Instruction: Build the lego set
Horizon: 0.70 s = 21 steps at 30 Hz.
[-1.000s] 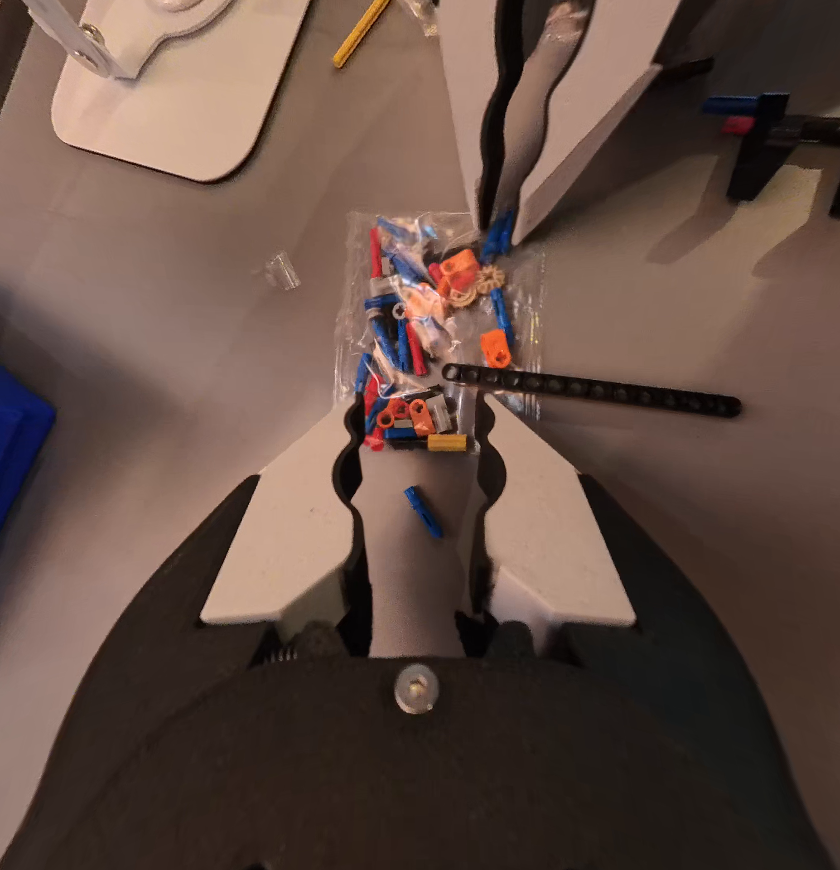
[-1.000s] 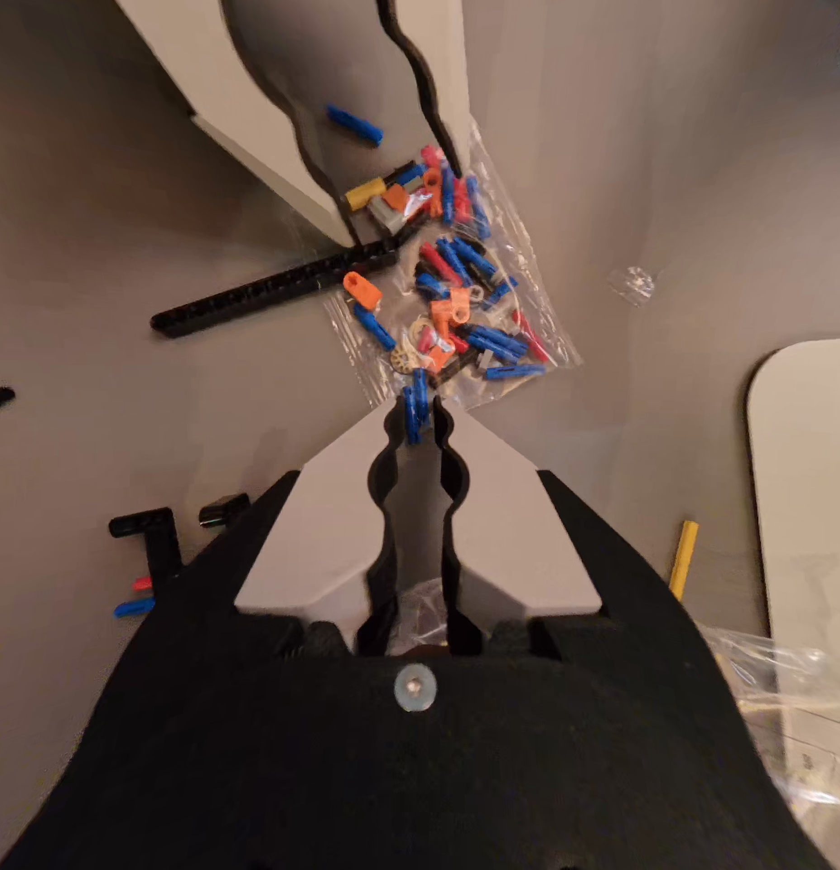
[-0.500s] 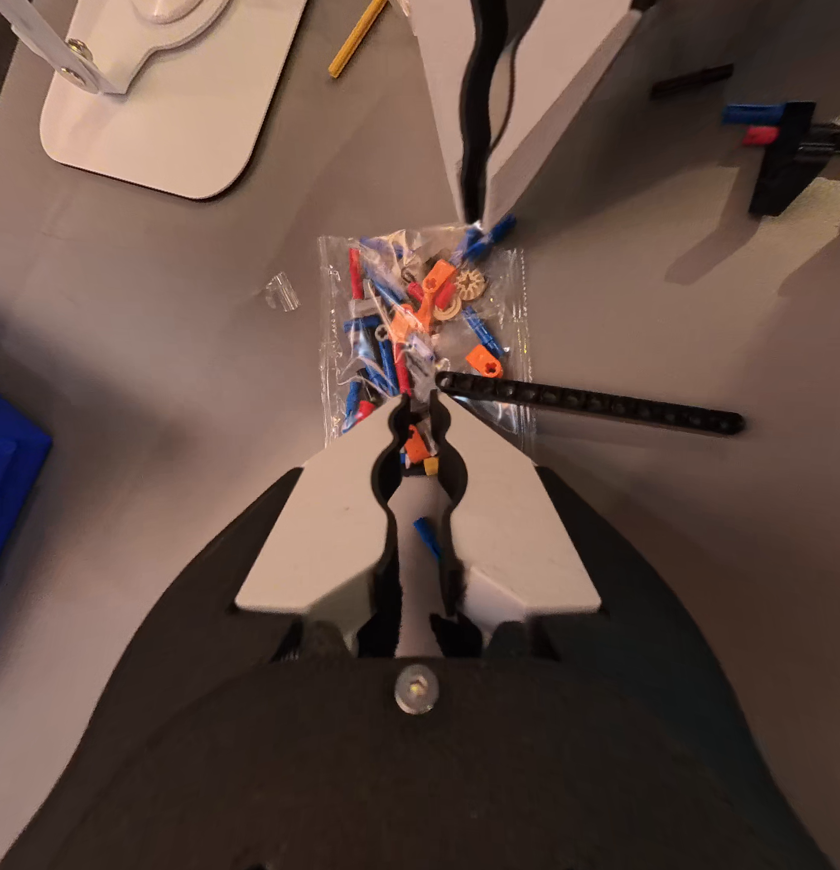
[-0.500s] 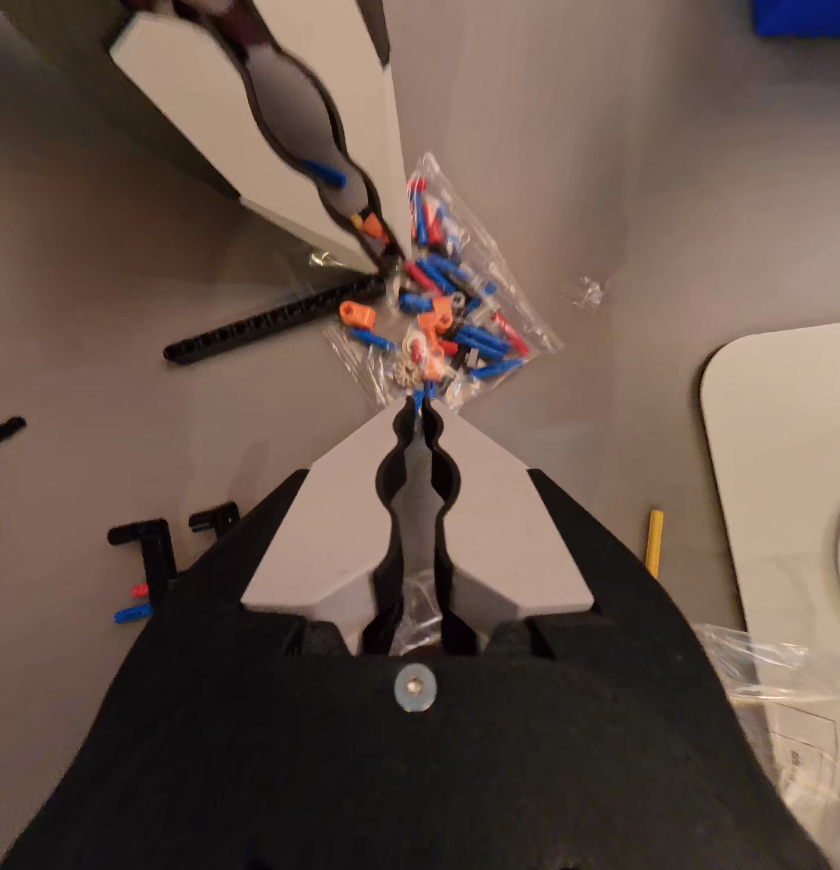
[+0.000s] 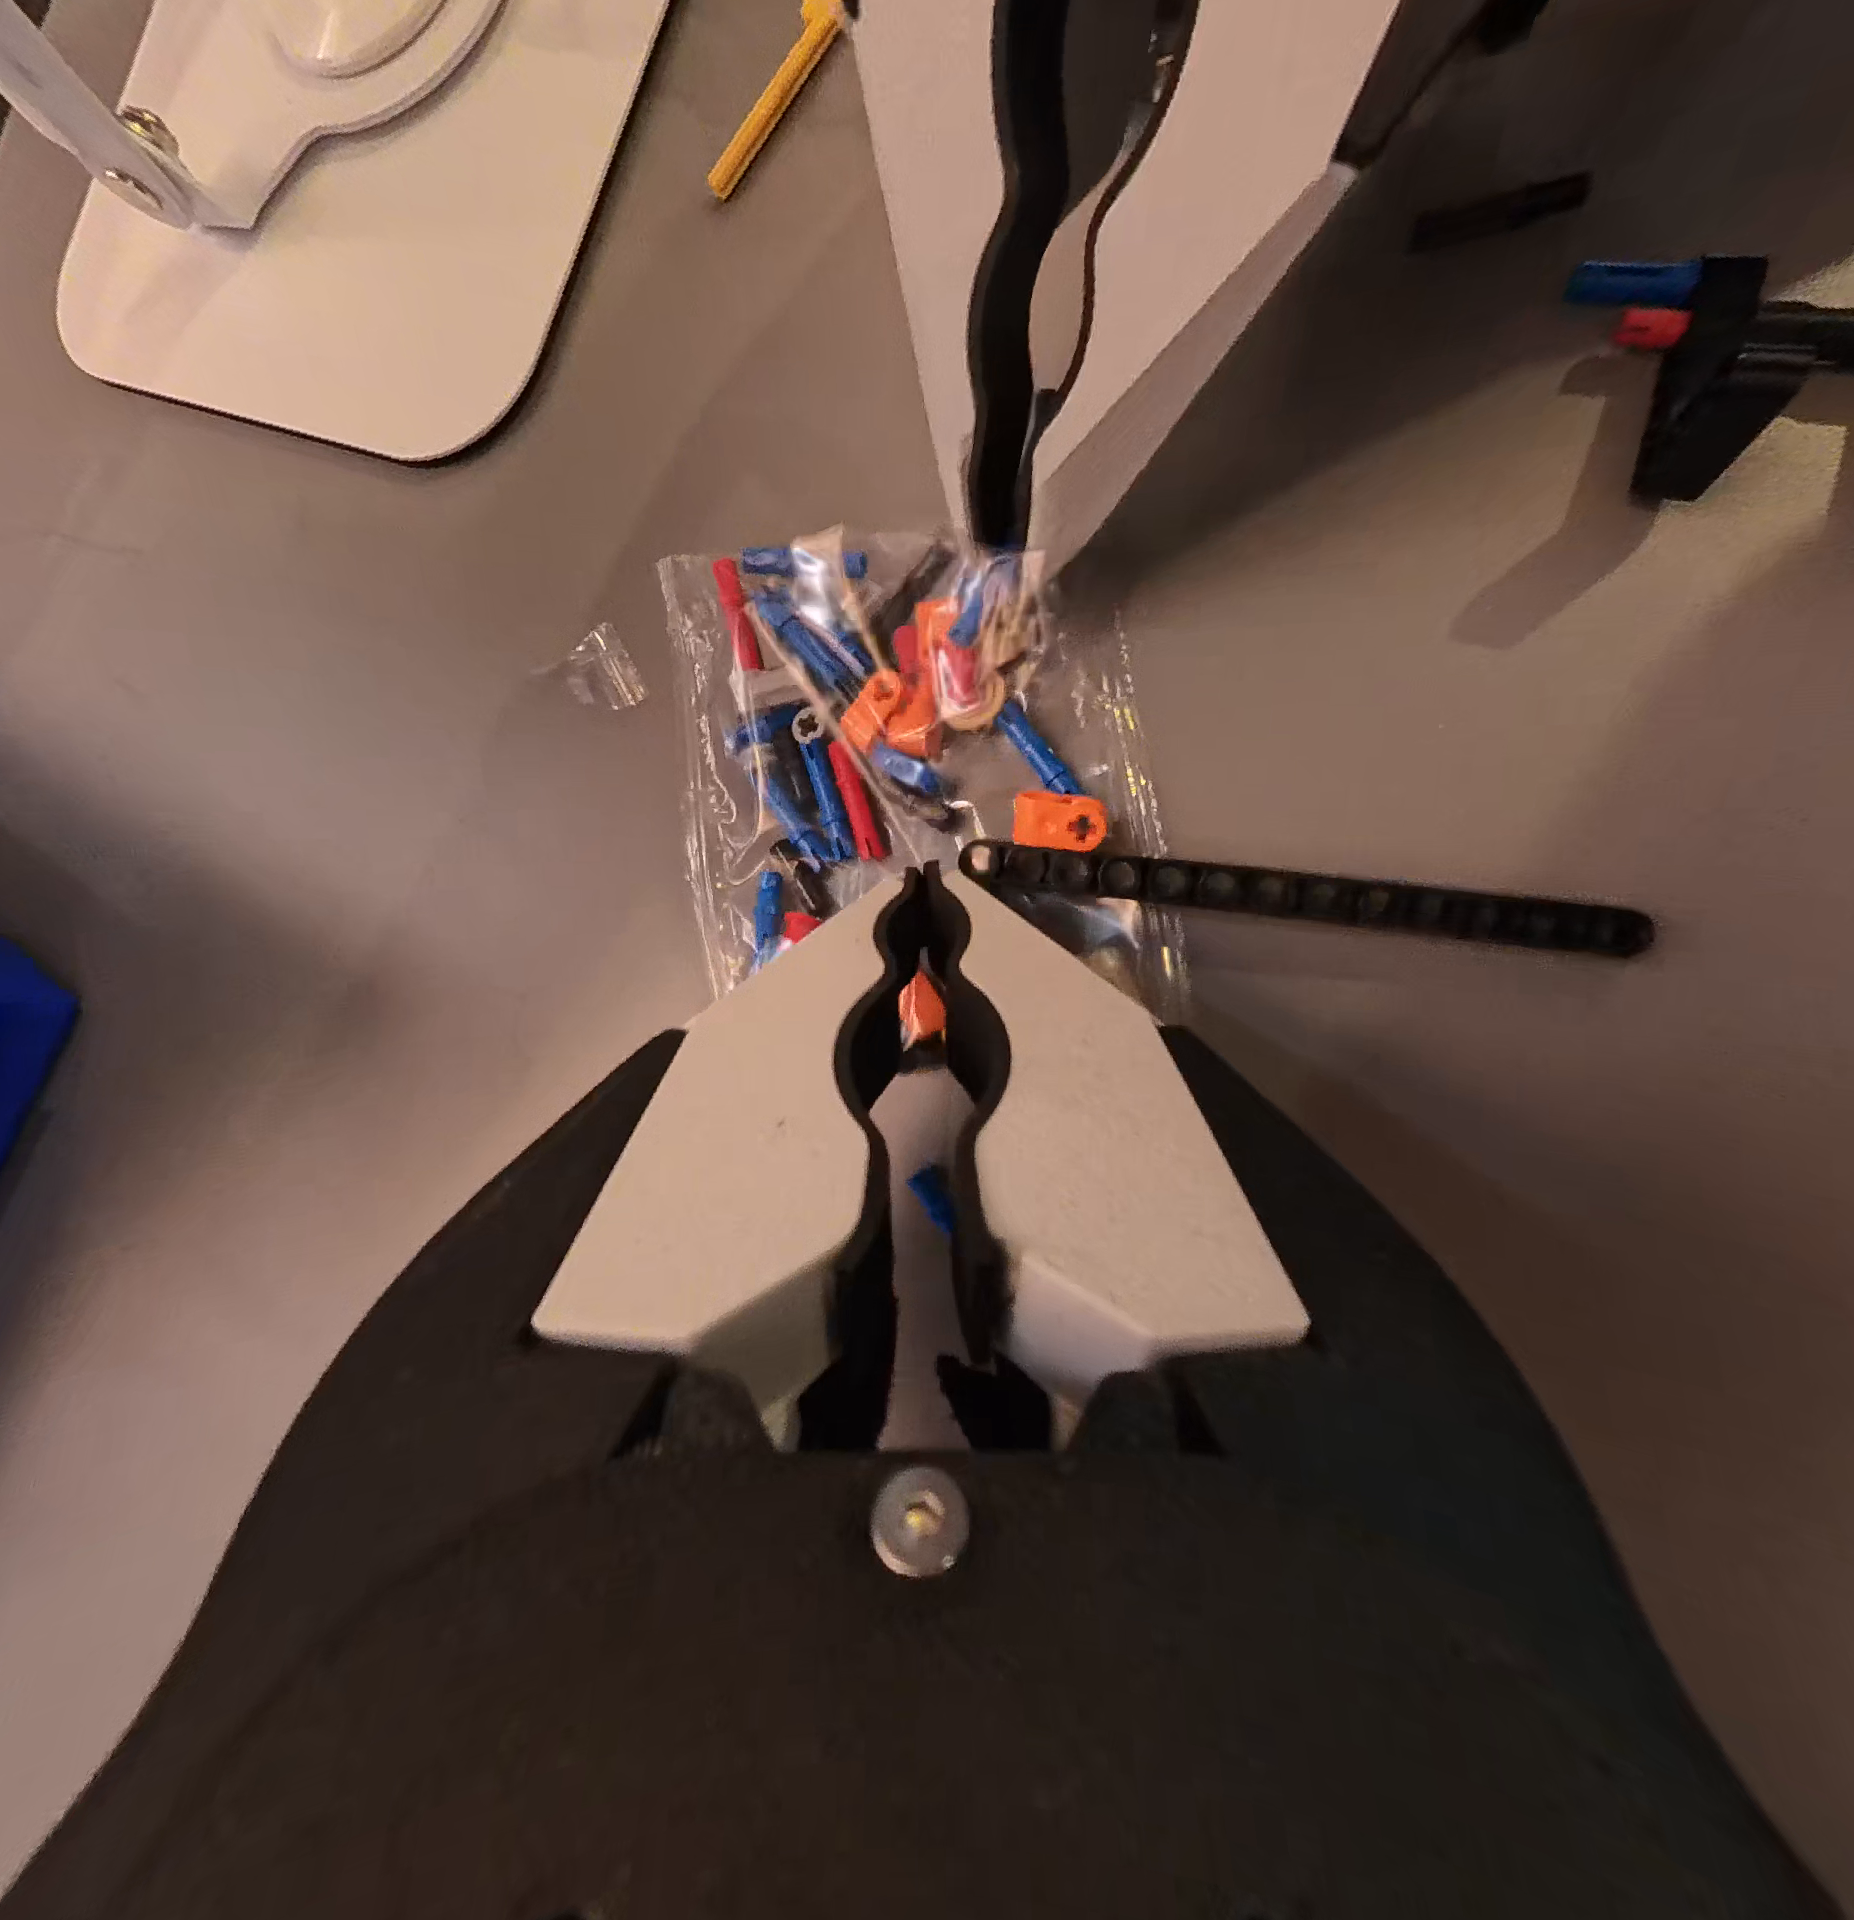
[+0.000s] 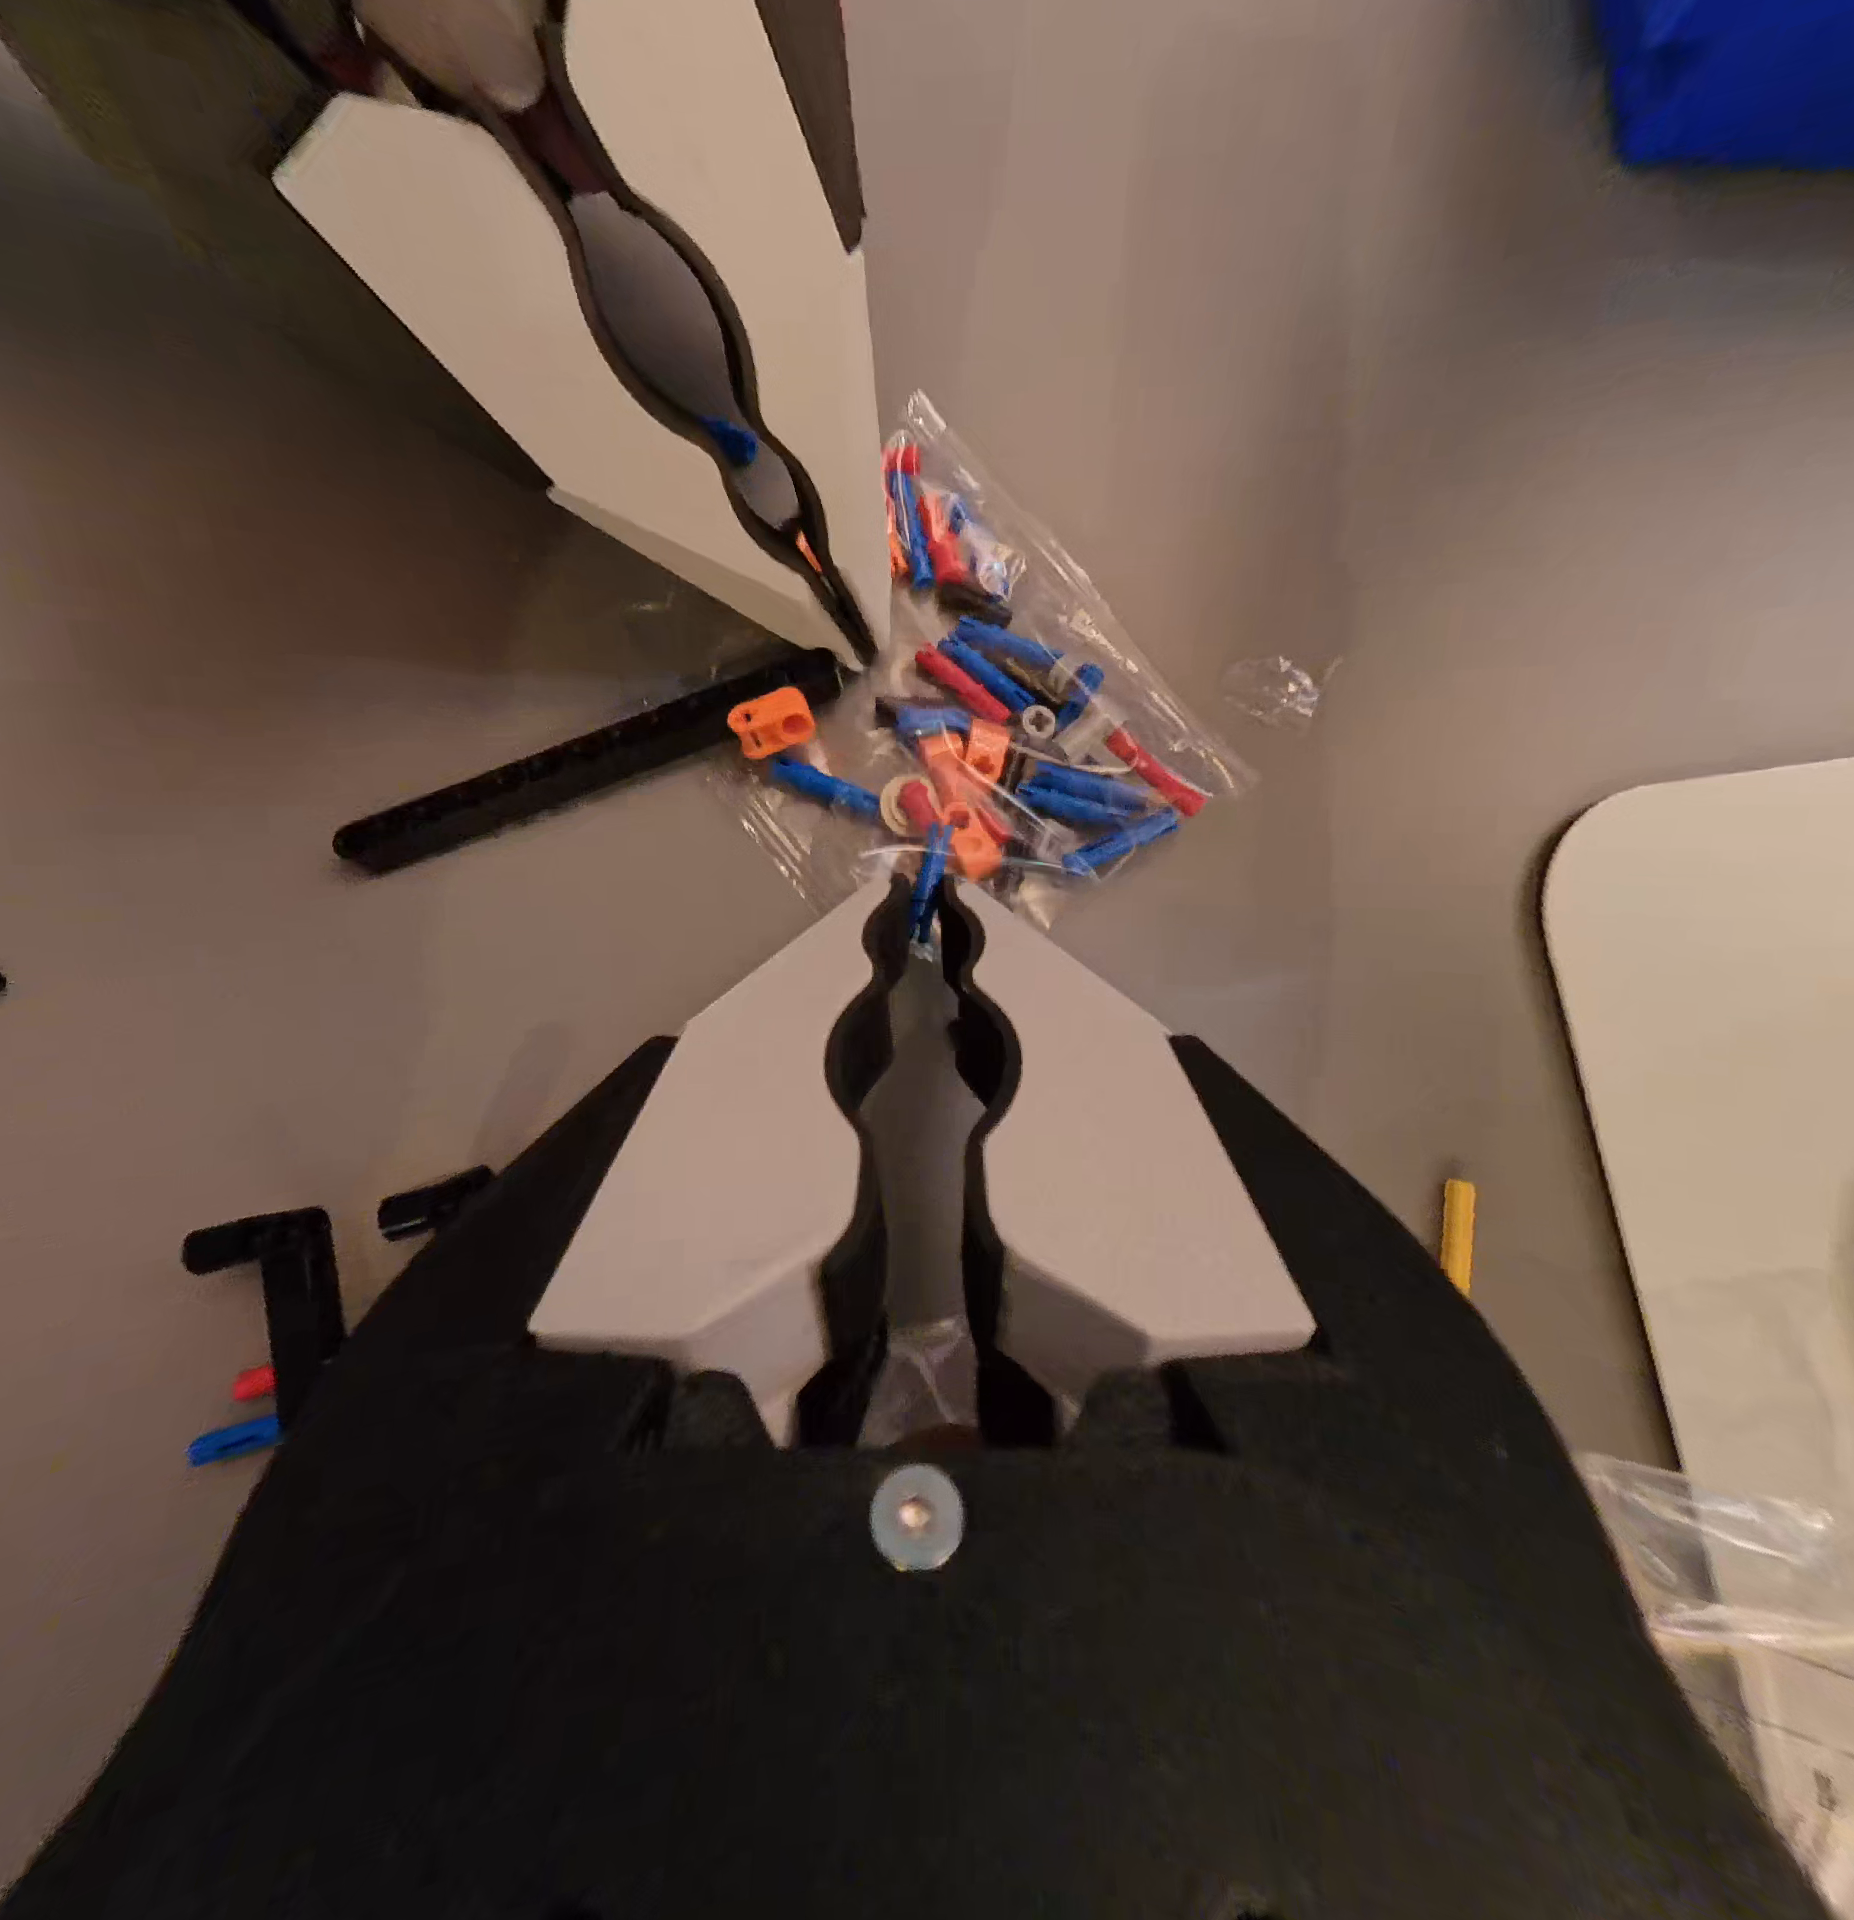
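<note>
Tongs both clamped on the clear parts bag (image 5: 907, 727) on the worktop (image 5: 279, 790): left tongs (image 5: 921, 881) on its near edge, right tongs (image 6: 928, 899) on the far one. If you pull apart hard, it may burst and scatter the small pins.

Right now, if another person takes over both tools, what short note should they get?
Left tool: shut on the near edge of the clear parts bag.
Right tool: shut on the opposite edge of the same bag.
The bag lies on the grey table, stretched between both tools, pins and connectors still inside.
The long black beam lies beside the bag, one end over its corner. One loose blue pin lies under the left tool.
Done: both grips taken. Left: probably tear the bag open, then build.
</note>
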### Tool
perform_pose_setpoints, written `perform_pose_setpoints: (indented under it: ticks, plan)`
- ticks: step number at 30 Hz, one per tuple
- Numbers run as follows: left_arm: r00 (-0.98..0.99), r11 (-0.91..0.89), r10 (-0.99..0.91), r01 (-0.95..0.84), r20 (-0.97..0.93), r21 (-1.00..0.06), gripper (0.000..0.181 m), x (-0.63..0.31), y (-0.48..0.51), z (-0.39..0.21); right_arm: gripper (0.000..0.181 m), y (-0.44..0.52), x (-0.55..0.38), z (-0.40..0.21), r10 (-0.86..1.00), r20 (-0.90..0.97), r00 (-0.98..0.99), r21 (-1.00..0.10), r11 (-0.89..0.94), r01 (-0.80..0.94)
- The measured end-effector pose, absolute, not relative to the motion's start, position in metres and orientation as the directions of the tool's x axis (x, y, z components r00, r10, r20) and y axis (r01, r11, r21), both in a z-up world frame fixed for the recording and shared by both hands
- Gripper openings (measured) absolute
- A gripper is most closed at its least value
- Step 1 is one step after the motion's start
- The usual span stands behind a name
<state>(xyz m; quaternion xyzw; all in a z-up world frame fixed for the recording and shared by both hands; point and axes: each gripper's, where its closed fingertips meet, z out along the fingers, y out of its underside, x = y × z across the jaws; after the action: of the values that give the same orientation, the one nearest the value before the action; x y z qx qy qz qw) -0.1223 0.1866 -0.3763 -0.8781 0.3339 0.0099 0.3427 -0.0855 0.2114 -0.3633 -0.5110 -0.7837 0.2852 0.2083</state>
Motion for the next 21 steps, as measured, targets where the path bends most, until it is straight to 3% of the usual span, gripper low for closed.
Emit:
perform_pose_setpoints:
  ticks: [8, 21]
  plan:
    - [0.762, -0.527, -0.595, -0.61, -0.255, -0.592, 0.0, -0.118, 0.19, -0.376, 0.014, 0.216, -0.094, -0.358, 0.926, 0.053, -0.375, -0.661, 0.314, 0.682]
    - [0.754, -0.52, -0.607, -0.616, -0.25, -0.592, 0.0, -0.116, 0.192, -0.377, 0.011, 0.218, -0.105, -0.361, 0.902, 0.096, -0.421, -0.607, 0.388, 0.693]
